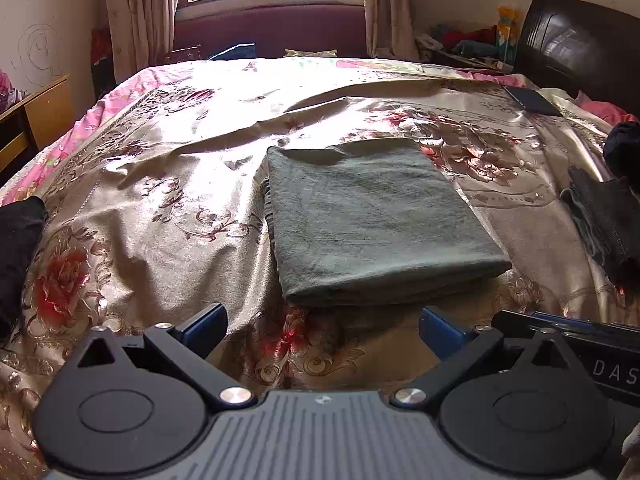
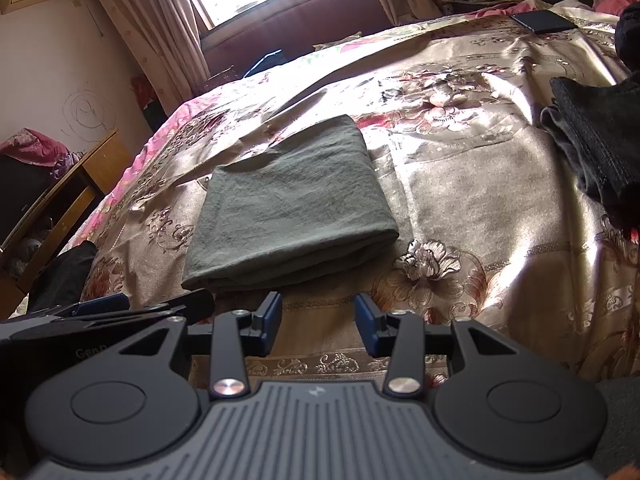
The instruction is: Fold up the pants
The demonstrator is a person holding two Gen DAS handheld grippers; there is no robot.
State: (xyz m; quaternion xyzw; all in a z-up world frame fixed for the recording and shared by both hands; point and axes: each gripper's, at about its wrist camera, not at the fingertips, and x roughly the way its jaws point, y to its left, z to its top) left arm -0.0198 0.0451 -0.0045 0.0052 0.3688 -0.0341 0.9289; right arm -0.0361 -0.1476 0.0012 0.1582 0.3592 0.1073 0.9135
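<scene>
Grey-green pants (image 1: 372,220) lie folded into a flat rectangle on the floral bedspread (image 1: 152,208), its thick folded edge toward me. My left gripper (image 1: 322,334) hovers just short of that near edge, jaws wide apart and empty. In the right wrist view the same folded pants (image 2: 292,208) sit ahead and to the left. My right gripper (image 2: 318,326) stands open at a narrower gap, nothing between its blue pads, above the bedspread (image 2: 480,208) near the front edge. The other gripper's body shows at each view's lower side.
Dark folded clothes (image 1: 604,220) lie at the right of the bed, also seen as dark clothes (image 2: 596,140). A black garment (image 1: 18,248) sits at the left edge. A dark flat case (image 1: 532,100) lies near the headboard (image 1: 576,44). A wooden desk (image 2: 60,200) stands left of the bed.
</scene>
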